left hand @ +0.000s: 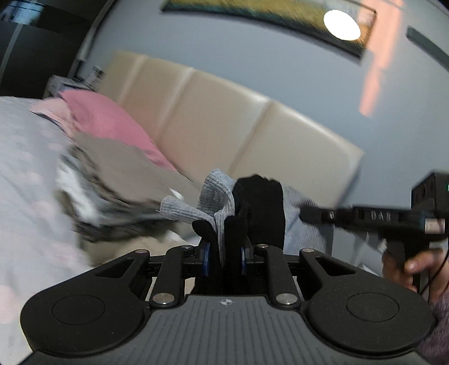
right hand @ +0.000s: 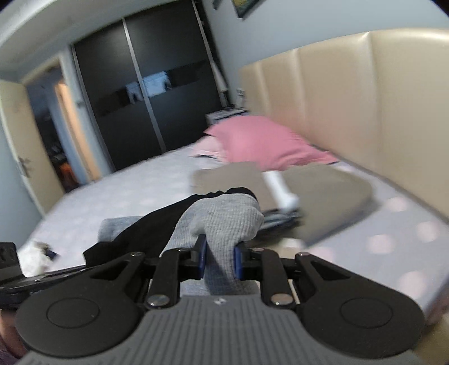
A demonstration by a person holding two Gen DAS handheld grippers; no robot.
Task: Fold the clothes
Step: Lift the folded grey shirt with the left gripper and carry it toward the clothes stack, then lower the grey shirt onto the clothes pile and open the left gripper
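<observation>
Left gripper [left hand: 224,252]: jaws pressed on bunched fabric, pinching a grey-and-black garment [left hand: 221,207] – grey ribbed knit on one side, black cloth on the other, both poking up past the fingertips. Right gripper [right hand: 219,259]: also clamped on the same garment [right hand: 224,216], grey waffle knit squeezed between the blue pads [right hand: 238,261], black part trailing off to its left. Garment hangs off the surface between the two grippers, not lying on the bed.

In the left view the right gripper's body [left hand: 393,219] sits off to the right, level with the fingertips, with the person's hand [left hand: 415,266] wrapped on its handle.

Ahead of both grippers: bed [right hand: 140,179] with a pale dotted cover. On it, just beyond the fingertips, a stack of folded clothes [right hand: 322,182], beige on top, darker and white layers under it. Past the stack, a pink pillow [right hand: 261,140] against the beige padded headboard [right hand: 350,98].

Further out, ahead-left in the right view: dark sliding wardrobe [right hand: 140,84], open doorway [right hand: 56,126] beside it. Small crumpled item [right hand: 36,252] on the bed, far left, too blurred to identify.

Left view, above the headboard: grey wall, framed picture [left hand: 266,14], bright round light spot [left hand: 341,24] on it. Frames motion-blurred
</observation>
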